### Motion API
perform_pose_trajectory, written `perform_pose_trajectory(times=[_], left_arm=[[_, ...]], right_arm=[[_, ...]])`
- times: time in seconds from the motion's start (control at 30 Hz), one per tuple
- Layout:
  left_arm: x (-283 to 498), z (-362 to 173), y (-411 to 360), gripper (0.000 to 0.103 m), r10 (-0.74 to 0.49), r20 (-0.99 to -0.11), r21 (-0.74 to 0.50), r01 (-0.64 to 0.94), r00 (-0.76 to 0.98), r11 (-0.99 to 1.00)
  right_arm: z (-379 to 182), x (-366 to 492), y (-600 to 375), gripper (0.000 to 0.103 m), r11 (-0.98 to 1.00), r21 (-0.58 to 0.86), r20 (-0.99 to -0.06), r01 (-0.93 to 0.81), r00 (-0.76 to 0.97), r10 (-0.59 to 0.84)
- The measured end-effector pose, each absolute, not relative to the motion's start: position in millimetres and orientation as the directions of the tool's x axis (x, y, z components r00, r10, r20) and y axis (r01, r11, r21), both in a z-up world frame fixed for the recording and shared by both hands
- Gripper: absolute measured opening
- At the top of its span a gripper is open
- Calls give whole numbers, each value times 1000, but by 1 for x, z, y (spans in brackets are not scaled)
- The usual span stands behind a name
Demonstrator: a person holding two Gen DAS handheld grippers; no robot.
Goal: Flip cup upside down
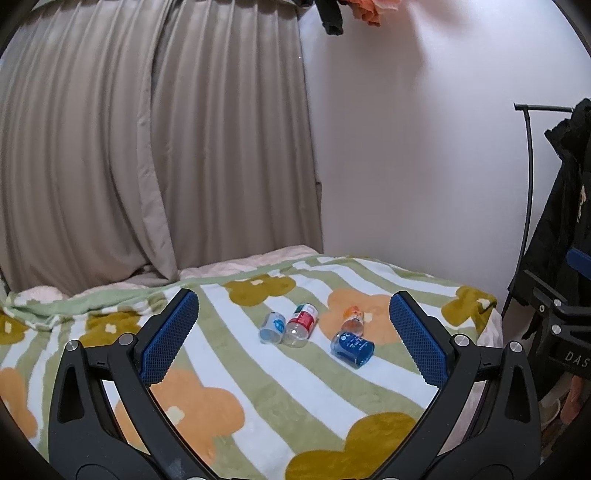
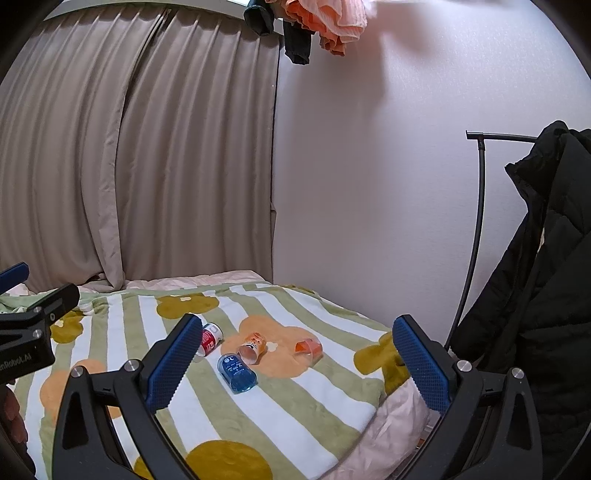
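Observation:
Several small plastic cups lie on their sides on a flower-print blanket (image 1: 258,398). The left wrist view shows a light blue cup (image 1: 272,328), a red cup (image 1: 301,325), an orange-print cup (image 1: 353,319) and a dark blue cup (image 1: 352,349). From the right wrist I see the red cup (image 2: 211,338), the orange-print cup (image 2: 253,347), the dark blue cup (image 2: 236,373) and a clear orange cup (image 2: 308,347). My left gripper (image 1: 294,301) is open, short of the cups. My right gripper (image 2: 298,325) is open too, nothing between its blue pads (image 2: 421,365).
A beige curtain (image 1: 147,147) and a white wall (image 2: 369,184) stand behind the bed. A black coat (image 2: 546,295) hangs on a rack (image 2: 480,184) at the right, past the blanket's edge. Clothes (image 2: 325,22) hang overhead. The left gripper's body (image 2: 26,332) shows at the left.

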State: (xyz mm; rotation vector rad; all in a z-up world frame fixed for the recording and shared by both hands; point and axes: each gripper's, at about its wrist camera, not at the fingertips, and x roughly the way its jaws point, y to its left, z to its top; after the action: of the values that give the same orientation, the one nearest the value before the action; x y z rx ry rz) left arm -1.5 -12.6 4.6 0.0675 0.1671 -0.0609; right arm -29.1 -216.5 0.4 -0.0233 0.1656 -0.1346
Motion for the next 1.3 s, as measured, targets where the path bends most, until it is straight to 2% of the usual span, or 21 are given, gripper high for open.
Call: perform_pose_trajectory(times=[1.3], left_arm=[[0,3,-18,103,-94,-178,45,103,980,994]], right_arm=[[-2,-28,-216,103,991,-33,-157,126,979,-130]])
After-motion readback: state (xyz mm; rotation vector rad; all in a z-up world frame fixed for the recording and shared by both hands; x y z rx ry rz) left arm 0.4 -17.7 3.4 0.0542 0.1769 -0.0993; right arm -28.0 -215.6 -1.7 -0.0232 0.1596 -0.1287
